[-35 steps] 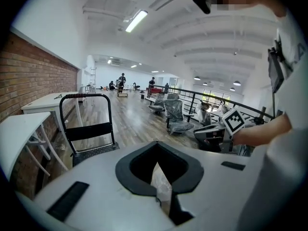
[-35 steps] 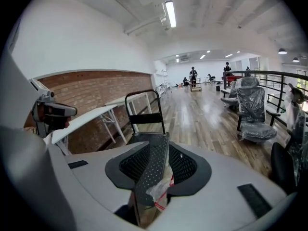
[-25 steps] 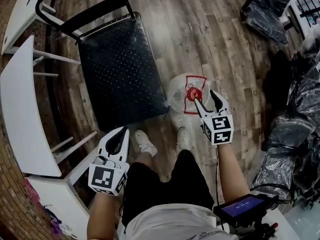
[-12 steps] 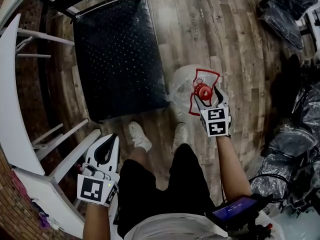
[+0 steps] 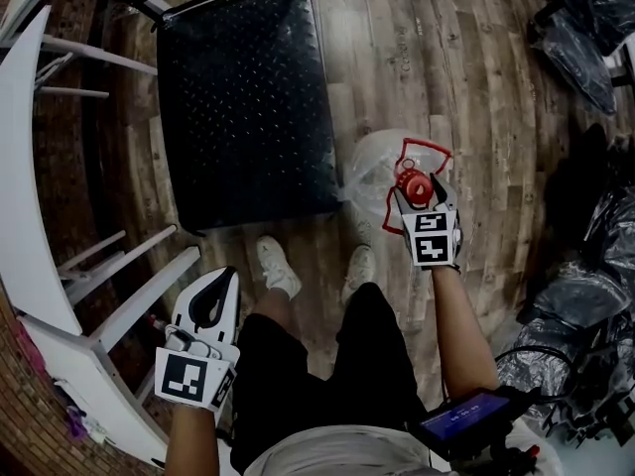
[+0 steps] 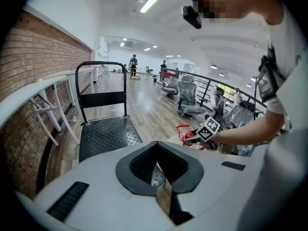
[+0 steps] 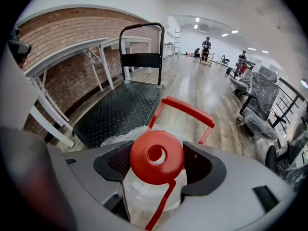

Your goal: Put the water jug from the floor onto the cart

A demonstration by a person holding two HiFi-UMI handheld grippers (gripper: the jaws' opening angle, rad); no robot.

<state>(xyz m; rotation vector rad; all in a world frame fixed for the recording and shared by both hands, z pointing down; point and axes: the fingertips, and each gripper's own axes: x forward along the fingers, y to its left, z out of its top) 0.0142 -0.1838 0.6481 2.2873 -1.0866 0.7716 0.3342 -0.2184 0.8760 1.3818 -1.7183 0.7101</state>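
Red plastic is filling the middle of the right gripper view: the jug's cap [image 7: 156, 157] is sitting between the jaws of the right gripper [image 5: 419, 192]. Those jaws have just been opening and are standing spread wide, with a gap showing on at least one side of the cap, so nothing is being gripped yet. The jug [image 5: 375, 172] is standing upright on the floor [image 5: 476, 87], just beside the cart's [image 5: 238, 107] near right corner and not on it. Its long axis is running straight up, roughly along the line the gripper is pointing down. The handle [image 7: 185, 107] is arching up on the far side of the cap, toward the cart's push bar end.

The left gripper [image 5: 220, 280] is hanging well off the cart's near left corner, clenched tip to tip around nothing (only floor is showing through the hollow of its pads). The right gripper is therefore the nearer one by far.

By my reading the grasp is being set up rather than made. The coming move is turning on the jaws straddling the neck squarely under the cap before they close. From there the jug is lying only a short sideways carry from the deck.
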